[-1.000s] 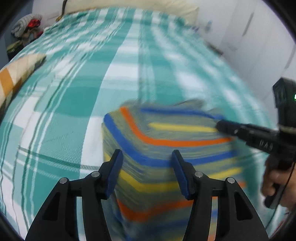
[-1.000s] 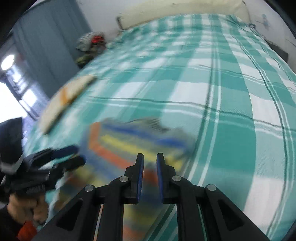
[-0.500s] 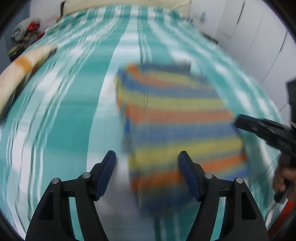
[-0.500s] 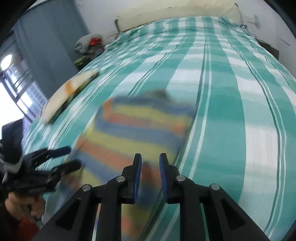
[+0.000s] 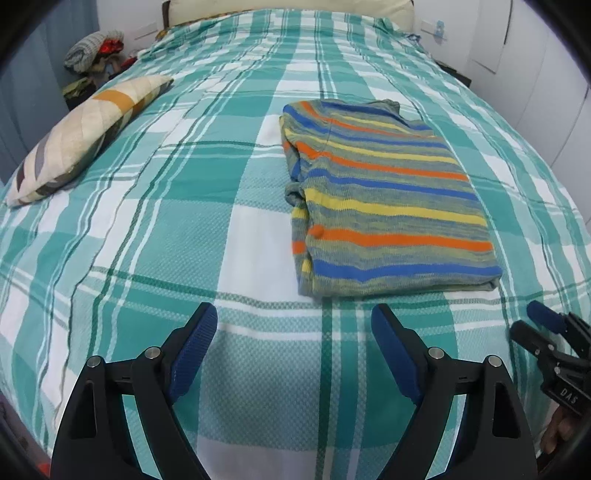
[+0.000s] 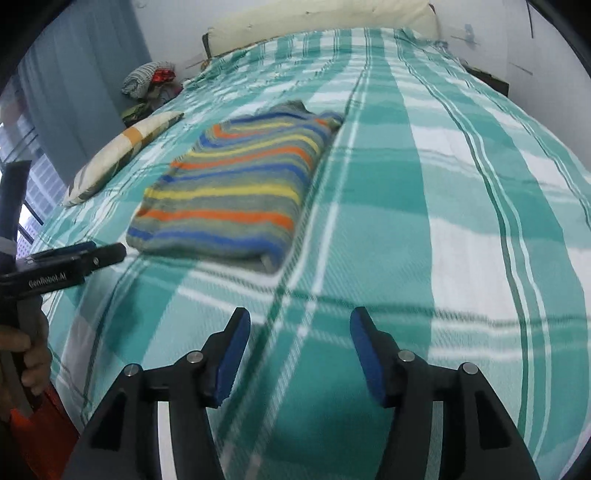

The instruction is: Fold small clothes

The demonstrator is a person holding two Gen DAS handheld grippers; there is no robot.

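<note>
A striped sweater in blue, orange, yellow and grey lies folded into a flat rectangle on the green plaid bed. It also shows in the right wrist view. My left gripper is open and empty, held above the bedspread just short of the sweater's near edge. My right gripper is open and empty, to the right of the sweater's near corner. Each gripper shows at the edge of the other's view: the right one, the left one.
A patterned cushion lies at the bed's left side. A pile of clothes sits off the far left corner. A long pillow lies at the headboard. White walls and cupboards are at the right.
Both grippers have let go of the sweater and drawn back toward the bed's near edge. The right gripper went from shut to open. The sweater now lies folded and still.
</note>
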